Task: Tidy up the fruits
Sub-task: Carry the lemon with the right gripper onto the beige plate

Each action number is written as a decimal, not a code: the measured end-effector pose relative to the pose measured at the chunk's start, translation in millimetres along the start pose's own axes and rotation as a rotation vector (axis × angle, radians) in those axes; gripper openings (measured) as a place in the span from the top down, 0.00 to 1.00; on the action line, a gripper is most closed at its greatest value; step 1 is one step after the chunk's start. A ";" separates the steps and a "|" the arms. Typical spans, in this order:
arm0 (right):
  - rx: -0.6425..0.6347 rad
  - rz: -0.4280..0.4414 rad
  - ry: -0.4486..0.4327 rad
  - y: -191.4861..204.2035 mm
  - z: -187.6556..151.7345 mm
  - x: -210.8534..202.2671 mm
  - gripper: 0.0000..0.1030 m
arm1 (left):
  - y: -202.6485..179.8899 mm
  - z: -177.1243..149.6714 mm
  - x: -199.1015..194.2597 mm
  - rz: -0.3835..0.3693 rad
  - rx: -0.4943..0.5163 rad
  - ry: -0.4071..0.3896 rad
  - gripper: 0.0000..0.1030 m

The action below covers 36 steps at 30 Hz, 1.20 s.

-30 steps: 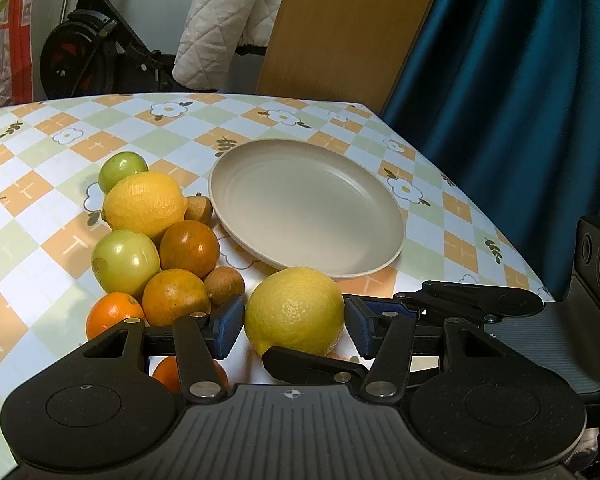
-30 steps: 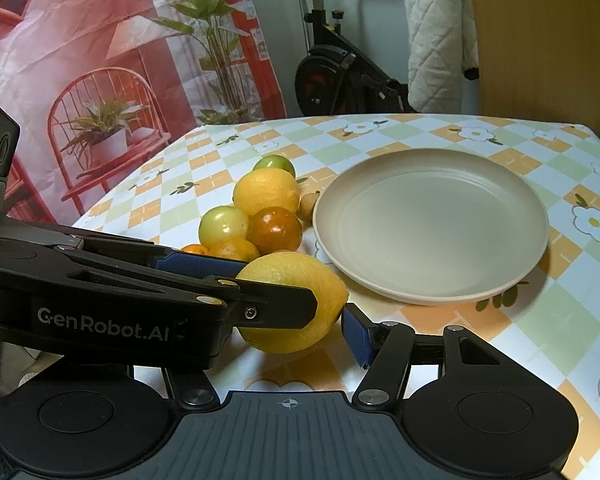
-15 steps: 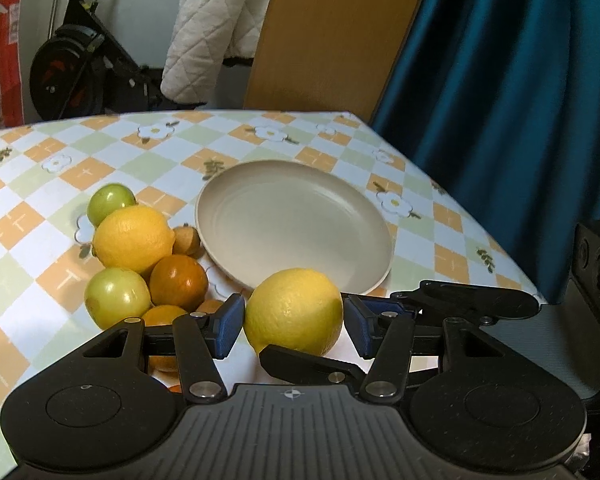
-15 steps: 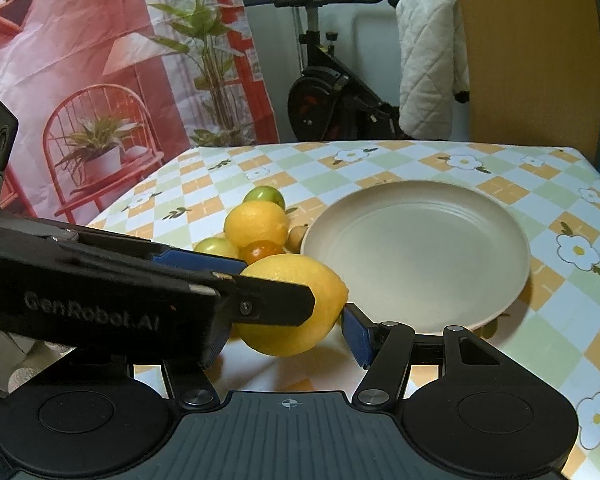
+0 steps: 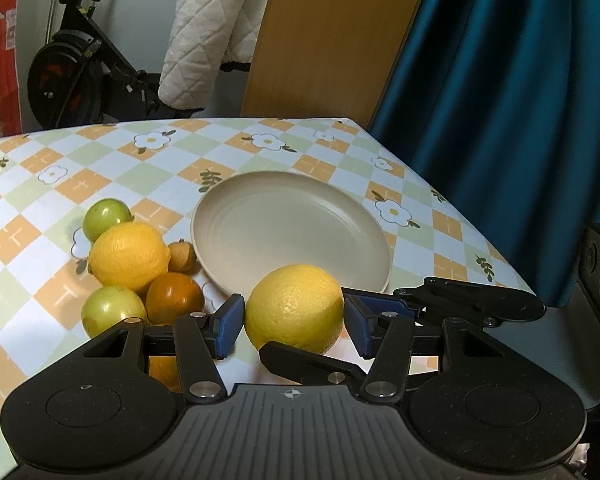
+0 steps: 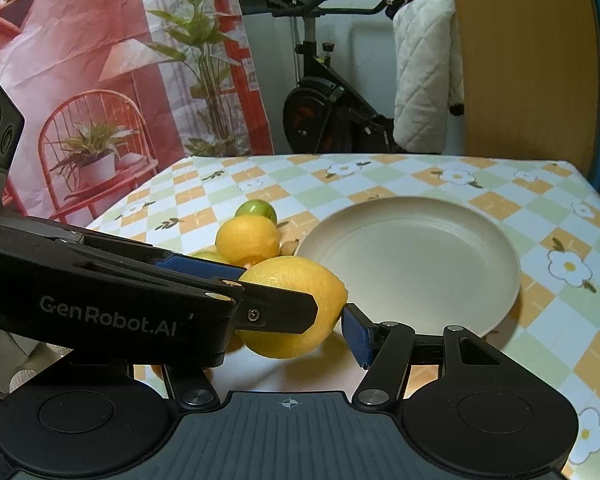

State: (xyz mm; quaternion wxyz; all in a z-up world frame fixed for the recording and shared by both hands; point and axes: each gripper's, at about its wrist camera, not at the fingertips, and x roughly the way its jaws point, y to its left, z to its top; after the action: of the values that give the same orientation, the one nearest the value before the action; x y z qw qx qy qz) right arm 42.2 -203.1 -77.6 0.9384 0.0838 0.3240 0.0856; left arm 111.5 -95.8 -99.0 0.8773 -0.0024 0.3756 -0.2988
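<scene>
A large yellow lemon [image 5: 294, 308] sits between the blue pads of my left gripper [image 5: 294, 325], which is shut on it. My right gripper [image 6: 288, 336] grips the same lemon [image 6: 296, 304] crosswise; its right pad touches the lemon's tip and its left pad is hidden behind the left gripper's black finger [image 6: 276, 312]. One right finger [image 5: 300, 360] passes under the lemon in the left wrist view. The beige plate [image 5: 292, 216] lies just beyond with nothing on it. To its left sit a second lemon [image 5: 128, 256], two green fruits [image 5: 106, 214], an orange-brown fruit [image 5: 174, 298] and a small brown one [image 5: 182, 256].
The table wears a chequered flower cloth [image 5: 260, 144]. Its right edge runs close to a blue curtain [image 5: 500, 120]. Beyond the far edge stand a wooden board [image 5: 324, 40], a white quilted cloth [image 5: 208, 32] and an exercise bike [image 6: 324, 112]. A red printed backdrop [image 6: 80, 80] hangs at the left.
In both views the table, plate and fruit pile now sit lower, and more of the room behind shows. The lemon stays between both pairs of pads, now overlapping the plate's near rim.
</scene>
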 end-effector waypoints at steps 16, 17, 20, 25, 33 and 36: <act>-0.019 -0.048 -0.027 -35.7 35.0 39.2 0.45 | 7.9 51.4 48.0 0.023 -0.010 0.023 0.44; -0.015 -0.047 -0.026 -38.5 36.8 42.8 0.45 | 9.5 54.2 51.5 0.024 -0.013 0.027 0.44; 0.000 -0.046 -0.019 -48.3 42.9 55.3 0.45 | 13.1 61.8 62.6 0.032 -0.013 0.039 0.44; 0.005 -0.056 -0.012 -60.3 53.1 73.7 0.44 | 16.9 74.1 77.9 0.047 -0.005 0.050 0.44; 0.000 -0.058 0.012 -74.1 67.1 100.5 0.44 | 26.6 87.9 97.8 0.057 -0.015 0.068 0.44; 0.000 -0.061 0.013 -77.9 69.6 105.7 0.44 | 28.4 91.7 103.0 0.055 -0.019 0.070 0.44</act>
State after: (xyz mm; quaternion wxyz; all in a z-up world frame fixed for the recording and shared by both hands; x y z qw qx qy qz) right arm 175.7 -263.2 -102.9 0.9385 0.0731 0.3324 0.0573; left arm 242.4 -146.8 -107.5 0.8714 0.0100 0.4090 -0.2708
